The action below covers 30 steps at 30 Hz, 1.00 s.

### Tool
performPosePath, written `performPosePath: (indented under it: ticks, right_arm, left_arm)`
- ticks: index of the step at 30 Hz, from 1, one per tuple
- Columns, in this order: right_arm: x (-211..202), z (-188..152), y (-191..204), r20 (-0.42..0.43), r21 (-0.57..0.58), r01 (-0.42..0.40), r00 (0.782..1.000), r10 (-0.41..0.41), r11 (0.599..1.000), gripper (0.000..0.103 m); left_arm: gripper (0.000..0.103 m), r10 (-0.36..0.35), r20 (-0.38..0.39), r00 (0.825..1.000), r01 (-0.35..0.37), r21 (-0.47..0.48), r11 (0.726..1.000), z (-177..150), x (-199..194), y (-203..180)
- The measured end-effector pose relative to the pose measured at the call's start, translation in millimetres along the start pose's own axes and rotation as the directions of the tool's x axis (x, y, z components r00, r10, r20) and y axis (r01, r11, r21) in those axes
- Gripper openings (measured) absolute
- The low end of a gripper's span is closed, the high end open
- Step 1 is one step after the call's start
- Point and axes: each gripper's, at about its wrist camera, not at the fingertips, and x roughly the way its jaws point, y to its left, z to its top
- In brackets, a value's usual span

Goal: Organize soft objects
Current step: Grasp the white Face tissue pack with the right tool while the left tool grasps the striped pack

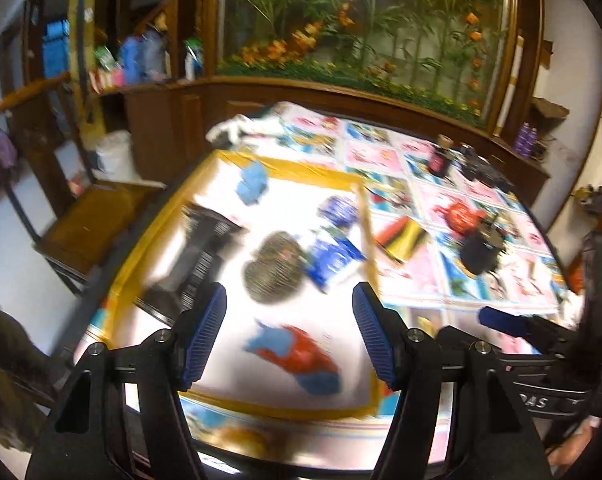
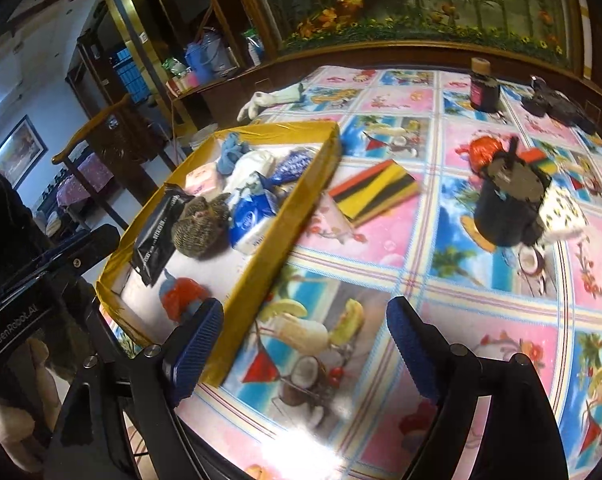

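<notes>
A gold-rimmed white tray (image 2: 301, 196) (image 1: 365, 216) on the table's left side holds soft things: a red and blue toy (image 1: 301, 354) (image 2: 183, 294), a grey-brown knitted piece (image 1: 275, 266) (image 2: 199, 230), a blue packet (image 1: 335, 260) (image 2: 247, 214), a black pouch (image 1: 199, 252) (image 2: 157, 230), a light blue cloth (image 1: 253, 182) (image 2: 231, 152) and a white bundle (image 2: 253, 164). My left gripper (image 1: 289, 336) is open and empty, above the red and blue toy. My right gripper (image 2: 305, 348) is open and empty over the tablecloth, right of the tray. A striped sponge (image 2: 375, 192) (image 1: 401, 238) lies outside the tray.
A black pot (image 2: 509, 212) with items stands right of centre, an orange-red bundle (image 2: 487, 152) behind it. A dark jar (image 2: 485, 90) and black gear (image 2: 557, 106) sit at the far edge. A white glove (image 2: 269, 100) lies at the far left. Wooden cabinets surround the table.
</notes>
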Motion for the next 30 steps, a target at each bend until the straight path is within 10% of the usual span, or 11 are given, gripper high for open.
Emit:
performPosePath:
  ticks: [9, 15, 20, 30]
  right_arm:
    - [-25.0, -0.1, -80.4, 0.034, 0.157, 0.143, 0.988, -0.15, 0.977, 0.084]
    - [-50.9, 26.7, -188.8, 0.024, 0.351, 0.471, 0.86, -0.51, 0.809, 0.088]
    - [-51.5, 36.8, -250.9, -0.058, 0.482, 0.507, 0.832, -0.552, 0.714, 0.088]
    - [-11.4, 38.8, -268.1, -0.129, 0.478, 0.568, 0.8, -0.586, 0.67, 0.088]
  left_arm:
    - [0.065, -0.165, -0.075, 0.983, 0.167, 0.025, 0.986, -16.7, 8.0, -35.2]
    - [0.064, -0.251, -0.093, 0.964, 0.255, 0.036, 0.966, -20.3, 8.7, -49.9]
    - [0.064, -0.305, -0.12, 0.945, 0.314, 0.058, 0.948, -16.8, 9.9, -64.7]
    - [0.065, -0.146, -0.173, 0.974, 0.198, 0.338, 0.92, 31.9, 70.7, -137.6]
